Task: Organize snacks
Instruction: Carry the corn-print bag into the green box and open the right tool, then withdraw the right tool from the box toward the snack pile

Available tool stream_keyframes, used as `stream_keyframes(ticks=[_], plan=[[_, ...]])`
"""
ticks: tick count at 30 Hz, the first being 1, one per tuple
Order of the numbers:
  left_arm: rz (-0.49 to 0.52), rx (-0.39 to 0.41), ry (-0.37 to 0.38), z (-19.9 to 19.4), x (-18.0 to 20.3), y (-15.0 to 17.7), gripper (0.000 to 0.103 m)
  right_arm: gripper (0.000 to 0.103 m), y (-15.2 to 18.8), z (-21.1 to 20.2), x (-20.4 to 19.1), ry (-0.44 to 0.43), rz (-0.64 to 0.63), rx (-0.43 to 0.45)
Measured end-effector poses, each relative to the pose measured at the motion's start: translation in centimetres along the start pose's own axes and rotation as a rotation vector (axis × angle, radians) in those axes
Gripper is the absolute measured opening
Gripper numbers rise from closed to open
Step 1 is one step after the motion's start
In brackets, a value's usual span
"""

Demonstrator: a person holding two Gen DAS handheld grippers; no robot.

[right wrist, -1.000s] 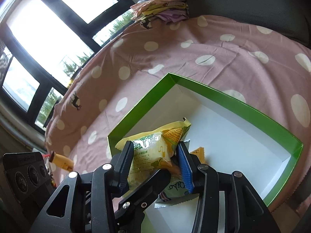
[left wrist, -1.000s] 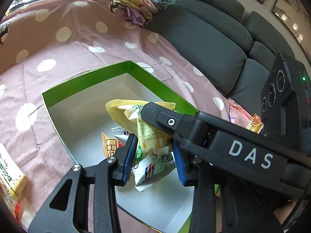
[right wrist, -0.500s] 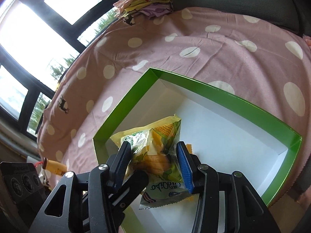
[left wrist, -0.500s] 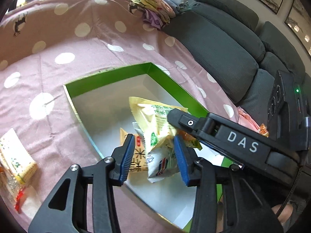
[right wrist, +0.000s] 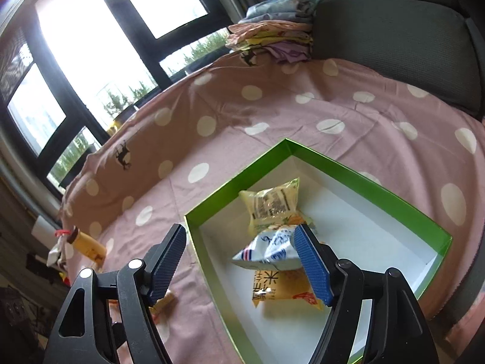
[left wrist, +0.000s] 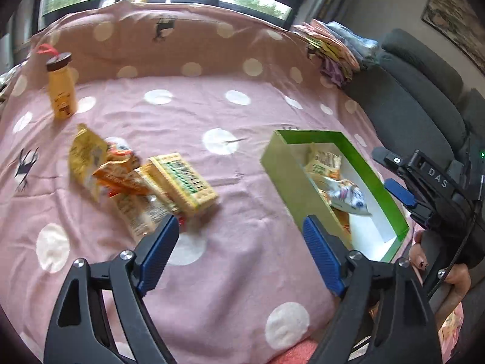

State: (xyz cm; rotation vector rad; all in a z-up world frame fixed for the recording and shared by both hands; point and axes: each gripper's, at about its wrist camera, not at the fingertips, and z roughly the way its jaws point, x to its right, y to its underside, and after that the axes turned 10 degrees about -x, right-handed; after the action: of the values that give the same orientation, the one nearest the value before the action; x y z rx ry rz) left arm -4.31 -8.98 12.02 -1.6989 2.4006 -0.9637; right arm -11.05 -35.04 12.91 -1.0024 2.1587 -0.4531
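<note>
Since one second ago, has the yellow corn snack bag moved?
Yes. The yellow corn snack bag was held above the green box between the right hand-held gripper pads. Its jaws have just opened, empty, and the bag now lies inside the box.

snack pile (left wrist: 142, 182) motion-blurred, orange packet (right wrist: 282, 288) partly covered

Both wrist cameras look steeply down, sharing the green box (left wrist: 339, 179) (right wrist: 357, 182); the left, slightly blurred, seemingly stands farther off.
</note>
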Motion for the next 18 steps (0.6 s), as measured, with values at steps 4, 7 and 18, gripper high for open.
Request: stream_keyframes(ticks=[4, 7, 18], plan=[[-0.129, 0.032, -0.050, -1.2, -4.9, 2.4, 0.089, 0.075, 0.6, 0.2, -2.3, 0.002, -0.064, -0.010], [-0.202, 0.008, -0.050, -0.6, -7.9, 3.5, 0.090, 0.081, 1.2, 0.5, -4.1, -0.006, -0.116, -0.018], [-0.397, 0.001, -0.170, -1.4, -13.9, 4.1, 0.091, 0.085, 4.3, 3.2, -10.5, -0.091, -0.276, -0.111]])
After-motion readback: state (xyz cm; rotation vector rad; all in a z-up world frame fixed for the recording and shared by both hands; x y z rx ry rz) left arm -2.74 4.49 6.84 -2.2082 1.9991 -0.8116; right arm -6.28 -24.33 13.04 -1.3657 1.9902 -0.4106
